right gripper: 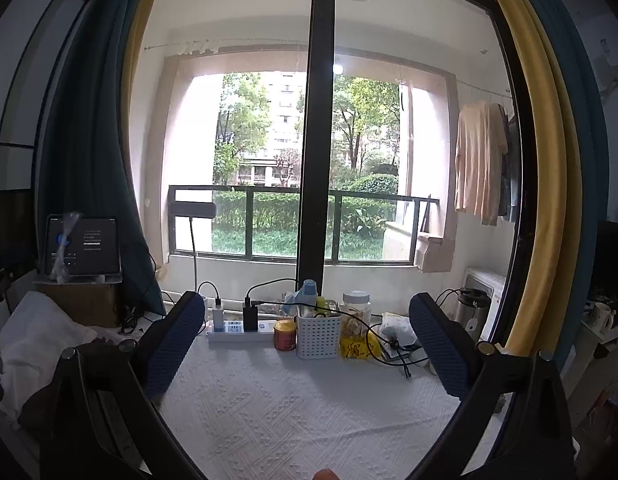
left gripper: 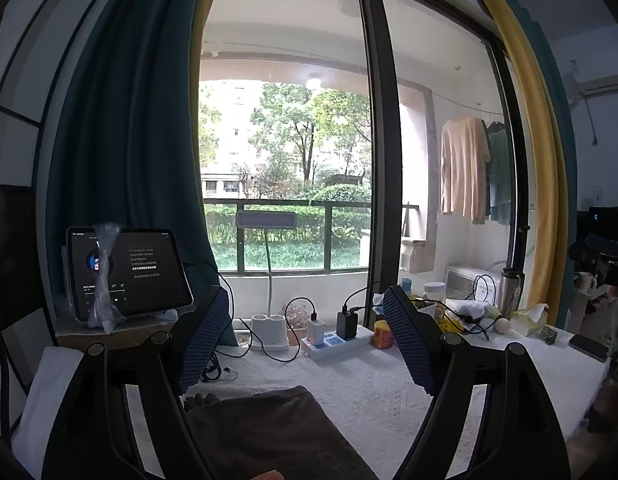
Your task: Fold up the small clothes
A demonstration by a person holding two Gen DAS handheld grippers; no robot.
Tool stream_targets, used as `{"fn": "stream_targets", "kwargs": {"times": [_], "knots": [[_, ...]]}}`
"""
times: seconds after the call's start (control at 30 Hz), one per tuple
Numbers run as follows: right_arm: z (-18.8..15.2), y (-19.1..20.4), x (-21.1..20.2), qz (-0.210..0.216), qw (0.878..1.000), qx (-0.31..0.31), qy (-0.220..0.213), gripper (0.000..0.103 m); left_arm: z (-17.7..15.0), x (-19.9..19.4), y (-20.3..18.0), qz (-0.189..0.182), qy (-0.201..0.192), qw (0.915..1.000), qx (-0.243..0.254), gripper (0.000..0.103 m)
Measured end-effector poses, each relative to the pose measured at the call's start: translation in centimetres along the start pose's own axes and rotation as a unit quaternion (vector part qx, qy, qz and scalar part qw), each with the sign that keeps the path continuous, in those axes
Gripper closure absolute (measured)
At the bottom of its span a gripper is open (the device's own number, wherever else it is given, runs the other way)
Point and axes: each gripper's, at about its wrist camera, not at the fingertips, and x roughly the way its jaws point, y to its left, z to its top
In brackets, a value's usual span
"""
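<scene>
A dark grey-brown garment (left gripper: 269,428) lies on the white textured tablecloth (left gripper: 369,396) at the near edge, below and between the fingers of my left gripper (left gripper: 309,332). That gripper is open and empty, held above the cloth. My right gripper (right gripper: 309,340) is also open and empty over bare tablecloth (right gripper: 301,412). In the right wrist view only a dark strip at the far left (right gripper: 41,396) may be the garment; I cannot tell.
Along the table's far edge stand a power strip with chargers (right gripper: 241,326), a red-yellow can (right gripper: 285,334), a white basket (right gripper: 319,334), a jar (right gripper: 355,308), a lamp base (left gripper: 269,330) and cables. A tablet (left gripper: 129,272) stands at left. A phone (left gripper: 589,346) lies at right.
</scene>
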Motion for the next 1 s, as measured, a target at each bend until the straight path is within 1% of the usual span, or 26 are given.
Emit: {"fn": "stream_targets", "kwargs": {"times": [0.5, 1.0], "knots": [[-0.2, -0.7, -0.1, 0.000, 1.000, 0.006, 0.003, 0.002, 0.0, 0.1, -0.4, -0.003, 0.002, 1.0000, 0.002, 0.021], [-0.7, -1.1, 0.2, -0.002, 1.000, 0.009, 0.007, 0.002, -0.1, 0.3, -1.2, -0.017, 0.007, 0.9998, -0.004, 0.021]]}}
